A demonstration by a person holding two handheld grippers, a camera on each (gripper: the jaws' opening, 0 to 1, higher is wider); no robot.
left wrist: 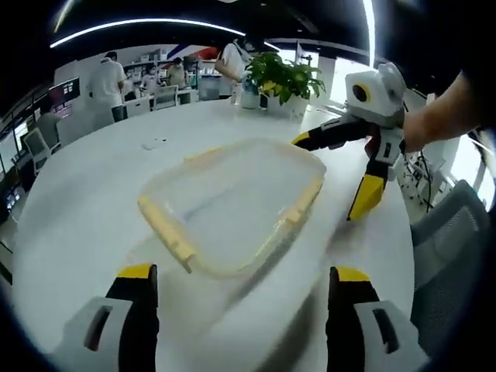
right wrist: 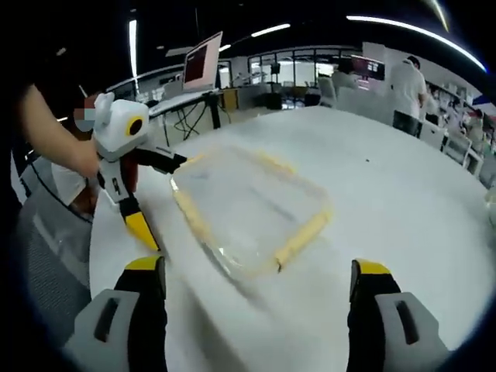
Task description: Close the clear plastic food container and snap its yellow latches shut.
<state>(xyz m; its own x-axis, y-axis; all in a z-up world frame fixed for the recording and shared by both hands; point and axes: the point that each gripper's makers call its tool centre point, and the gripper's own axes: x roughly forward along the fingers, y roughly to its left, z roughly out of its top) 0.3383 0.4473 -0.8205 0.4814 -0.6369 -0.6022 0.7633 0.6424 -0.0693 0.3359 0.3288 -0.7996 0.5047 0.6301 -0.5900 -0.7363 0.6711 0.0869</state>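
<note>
The clear plastic food container (left wrist: 232, 203) lies flat in the middle of the white table (left wrist: 85, 209), its lid resting on top, somewhat blurred. Yellow latches run along its sides: one on the near left (left wrist: 167, 230), one on the right (left wrist: 304, 203). My left gripper (left wrist: 242, 291) is open just short of the container's near edge. My right gripper (left wrist: 329, 177) comes in from the right, jaws wide apart at the container's far right corner. In the right gripper view the container (right wrist: 248, 203) lies ahead of my open right gripper (right wrist: 256, 275), with the left gripper (right wrist: 167, 200) open at its left edge.
A potted plant (left wrist: 283, 77) stands at the table's far edge. Several people stand and sit at desks behind it. A grey chair (left wrist: 453, 248) sits by the table's right edge. A monitor (right wrist: 203, 62) stands on a desk beyond the table.
</note>
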